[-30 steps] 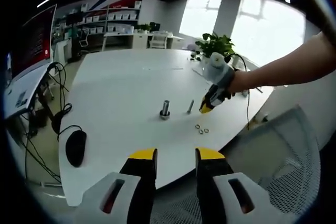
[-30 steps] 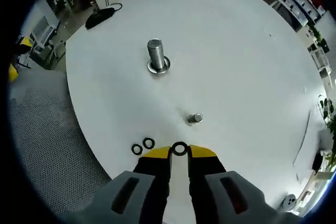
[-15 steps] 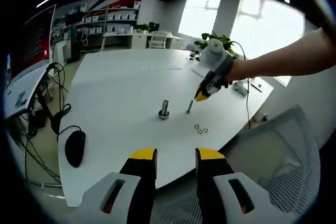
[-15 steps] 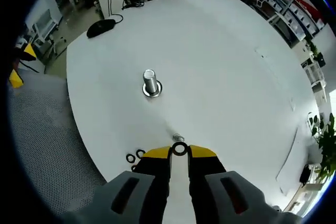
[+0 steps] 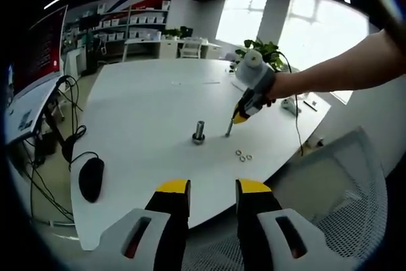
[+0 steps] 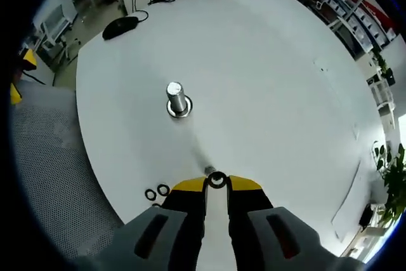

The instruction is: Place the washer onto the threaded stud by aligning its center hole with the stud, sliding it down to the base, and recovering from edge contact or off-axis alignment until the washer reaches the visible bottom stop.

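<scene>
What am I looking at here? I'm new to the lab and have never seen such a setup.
No robot arm here: a person holds a two-jaw tool in each hand, and a fisheye camera rides on each, looking along its yellow-tipped jaws. In the left gripper view, the left gripper hangs open off the edge of the white table, and the right gripper shows at the end of the person's arm. The right gripper view looks down its own jaws, which pinch a small washer just above the thin threaded stud. Also on the table: a thicker stud with a ring at its base, two spare washers and a computer mouse.
</scene>
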### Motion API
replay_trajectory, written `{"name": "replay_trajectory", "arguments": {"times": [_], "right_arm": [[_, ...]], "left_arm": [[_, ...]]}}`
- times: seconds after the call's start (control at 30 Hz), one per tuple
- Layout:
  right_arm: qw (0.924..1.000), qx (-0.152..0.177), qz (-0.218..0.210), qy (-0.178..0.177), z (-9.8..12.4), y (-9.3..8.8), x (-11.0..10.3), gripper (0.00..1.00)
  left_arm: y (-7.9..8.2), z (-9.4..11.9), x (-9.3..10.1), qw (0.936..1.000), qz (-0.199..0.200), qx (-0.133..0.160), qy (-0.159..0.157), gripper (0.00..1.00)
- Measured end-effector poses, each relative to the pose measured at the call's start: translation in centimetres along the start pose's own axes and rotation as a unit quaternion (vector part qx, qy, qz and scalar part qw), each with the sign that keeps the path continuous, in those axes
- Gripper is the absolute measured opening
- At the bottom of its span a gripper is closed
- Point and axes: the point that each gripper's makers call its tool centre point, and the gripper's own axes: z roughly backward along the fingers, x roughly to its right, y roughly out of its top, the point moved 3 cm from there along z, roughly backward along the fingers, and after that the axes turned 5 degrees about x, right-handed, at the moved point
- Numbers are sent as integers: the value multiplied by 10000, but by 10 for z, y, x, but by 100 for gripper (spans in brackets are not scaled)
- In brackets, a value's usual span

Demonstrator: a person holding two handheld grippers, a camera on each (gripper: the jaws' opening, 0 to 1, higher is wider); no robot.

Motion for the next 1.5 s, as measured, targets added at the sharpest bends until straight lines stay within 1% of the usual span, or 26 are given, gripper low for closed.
{"name": "replay_trajectory", "arguments": {"times": [0.07,0.13,0.33,0.4,0.47,0.6,0.73,0.97,1.07,1.17,1.27,1.5], "right_arm": [[10000,14,8,46,-4,2,0,14],[9999,-60,76,29,-4,-1,-2,14],[9998,-141,61,93,-5,-3,-10,14],[9997,-200,71,119,-11,-6,-8,14],[9996,-249,55,129,-8,-7,-8,14],[9992,-345,59,169,-18,-12,-8,14],[9987,-439,-10,240,-34,-17,-5,14],[9979,-570,-102,291,-37,-23,-11,14],[9978,-594,-26,305,-37,-24,-16,15],[9975,-626,54,308,-40,-25,-16,15],[9972,-665,33,342,-41,-27,-17,15],[9973,-653,-13,335,-45,-28,-13,16]], "left_arm": [[0,0,-1,10000,16,12,17,26],[0,0,-1,10000,25,-3,23,26],[-1,0,0,10000,17,-28,22,26],[-1,1,-1,10000,19,-28,27,26],[-1,1,-1,10000,19,-32,30,26],[-3,0,-1,10000,19,-61,39,26],[-3,1,-1,9999,18,-88,44,26],[-4,0,-1,9999,24,-124,44,25],[-4,0,-2,9999,52,-106,63,25],[-5,0,-2,9999,35,-130,55,25],[-5,0,-2,9999,32,-138,63,25],[-6,0,-3,9999,47,-130,97,25]]}}
